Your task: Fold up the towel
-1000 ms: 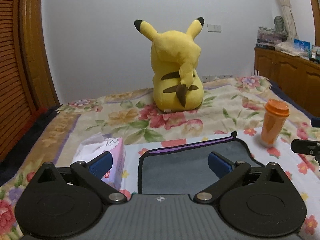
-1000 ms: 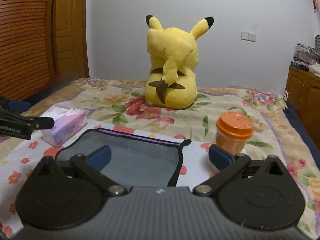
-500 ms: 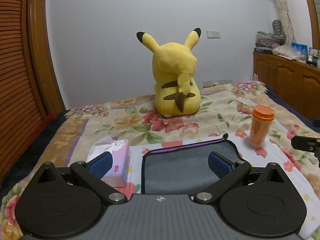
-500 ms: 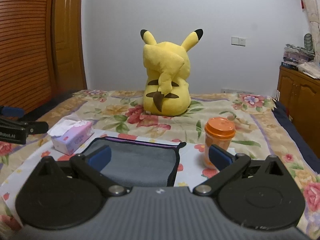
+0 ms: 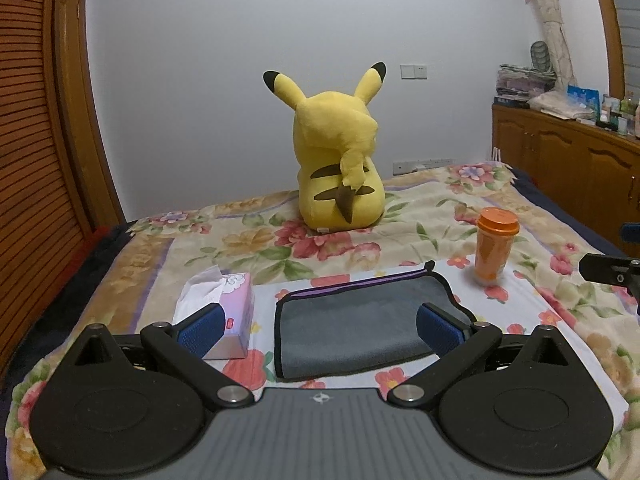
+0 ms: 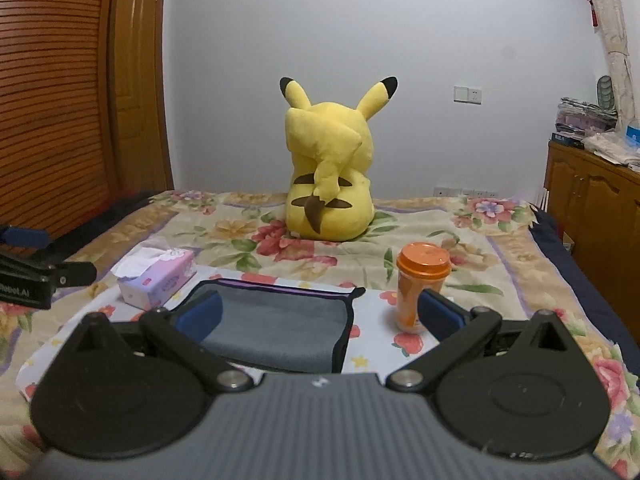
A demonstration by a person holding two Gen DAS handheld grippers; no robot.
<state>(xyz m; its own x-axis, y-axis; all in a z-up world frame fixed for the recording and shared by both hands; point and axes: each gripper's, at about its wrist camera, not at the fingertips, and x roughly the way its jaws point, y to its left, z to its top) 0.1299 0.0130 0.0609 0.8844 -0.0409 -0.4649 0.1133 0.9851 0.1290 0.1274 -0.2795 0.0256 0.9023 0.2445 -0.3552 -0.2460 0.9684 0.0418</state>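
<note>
A grey towel (image 5: 352,324) with black and purple edging lies folded flat on the floral bedspread; it also shows in the right wrist view (image 6: 280,328). My left gripper (image 5: 320,330) is open and empty, held above and short of the towel's near edge. My right gripper (image 6: 320,316) is open and empty, also held back above the towel's near right part. Neither gripper touches the towel. The right gripper's tip shows at the left wrist view's right edge (image 5: 608,272), and the left gripper at the right wrist view's left edge (image 6: 36,276).
A pink tissue box (image 5: 224,320) stands left of the towel. An orange lidded cup (image 5: 494,246) stands upright to its right. A large yellow plush (image 5: 340,172) sits farther back on the bed (image 5: 420,216). A wooden cabinet (image 5: 568,168) lines the right wall.
Both grippers have pulled back and up from the towel, so more of the bed shows. Both stay open. The towel has not moved.
</note>
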